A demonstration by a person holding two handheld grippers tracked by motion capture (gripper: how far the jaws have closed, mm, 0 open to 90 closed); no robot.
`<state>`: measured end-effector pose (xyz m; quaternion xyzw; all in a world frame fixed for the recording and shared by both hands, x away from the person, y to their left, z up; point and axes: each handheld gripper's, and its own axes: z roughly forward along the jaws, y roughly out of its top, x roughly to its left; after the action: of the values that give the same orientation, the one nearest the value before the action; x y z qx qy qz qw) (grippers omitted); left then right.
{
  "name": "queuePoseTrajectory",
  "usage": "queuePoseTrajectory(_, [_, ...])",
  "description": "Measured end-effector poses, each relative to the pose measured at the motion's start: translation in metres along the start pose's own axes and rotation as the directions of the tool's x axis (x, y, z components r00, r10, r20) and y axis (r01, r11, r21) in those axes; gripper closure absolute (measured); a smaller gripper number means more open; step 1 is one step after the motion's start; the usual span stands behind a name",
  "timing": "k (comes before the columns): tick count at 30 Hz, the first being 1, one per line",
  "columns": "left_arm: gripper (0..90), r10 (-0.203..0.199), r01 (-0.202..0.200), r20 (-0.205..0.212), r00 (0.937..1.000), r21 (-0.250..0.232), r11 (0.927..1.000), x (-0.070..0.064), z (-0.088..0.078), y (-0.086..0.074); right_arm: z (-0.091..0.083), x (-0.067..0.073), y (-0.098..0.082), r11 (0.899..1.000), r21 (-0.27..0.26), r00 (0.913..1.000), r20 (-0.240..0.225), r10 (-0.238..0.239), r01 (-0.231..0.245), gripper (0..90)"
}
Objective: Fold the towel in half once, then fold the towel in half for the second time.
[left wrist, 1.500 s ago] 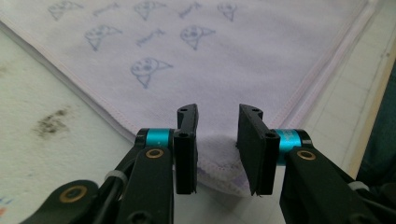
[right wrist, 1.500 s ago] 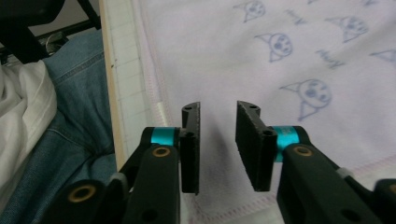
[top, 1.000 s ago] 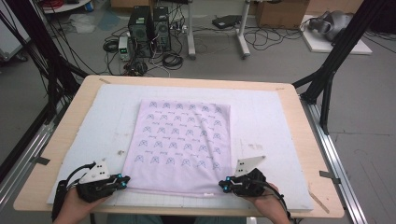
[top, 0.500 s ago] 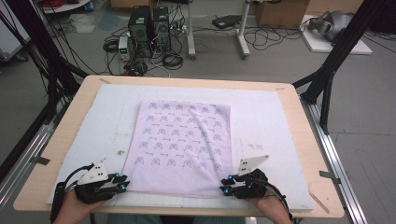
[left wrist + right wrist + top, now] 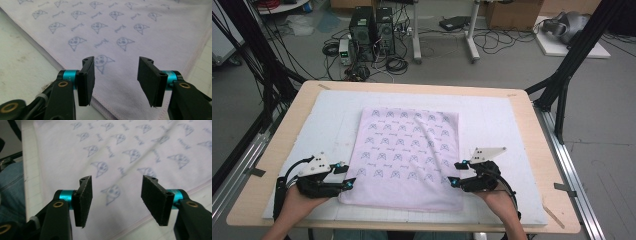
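Observation:
A pale lilac cloth (image 5: 407,155) printed with small blue cat faces lies flat on the white mat (image 5: 497,120). My left gripper (image 5: 343,175) is at its near left corner. Its jaws have just been opening and stand apart, with nothing pinched between them. In the left gripper view the left gripper (image 5: 116,61) hovers over the cloth (image 5: 125,30) and its hemmed corner. My right gripper (image 5: 457,172) is at the near right corner. Its jaws have also just been opening and hold nothing. In the right gripper view the right gripper (image 5: 116,180) is above the cloth (image 5: 125,145).
The mat covers a wooden table (image 5: 532,125) with bare margins at the sides. Black frame posts (image 5: 562,75) rise at the table's far corners. Computer towers (image 5: 372,25) and cables sit on the floor behind. The person's jeans (image 5: 10,190) are beyond the mat's near edge.
Both grippers went from shut on the cloth's near corners to open and let it go. Both hands lifted slightly and drew away from the edge; the cloth lies flat.

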<state>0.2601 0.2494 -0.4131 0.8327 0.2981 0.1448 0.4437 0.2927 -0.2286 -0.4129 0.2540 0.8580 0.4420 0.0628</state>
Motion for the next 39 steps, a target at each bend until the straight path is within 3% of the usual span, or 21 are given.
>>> queuePoseTrajectory(10, [39.0, -0.018, 0.017, -0.023, 0.9996, -0.035, 0.9993, 0.016, 0.003, 0.026, -0.003, -0.02, 0.023, 1.0, -0.025, 0.9991, 0.042, 0.01, -0.009, 35.7])
queuePoseTrajectory(28, [39.0, -0.02, 0.019, -0.032, 0.9993, -0.024, 0.9995, 0.031, 0.008, 0.038, -0.004, -0.03, 0.028, 1.0, -0.01, 0.9981, 0.062, 0.0, 0.0, 35.6])
queuePoseTrajectory(39, [39.6, -0.044, 0.042, -0.061, 0.9971, -0.037, 0.9984, 0.047, 0.009, 0.051, -0.008, -0.044, 0.049, 1.0, 0.015, 0.9956, 0.09, -0.026, 0.025, 34.9])
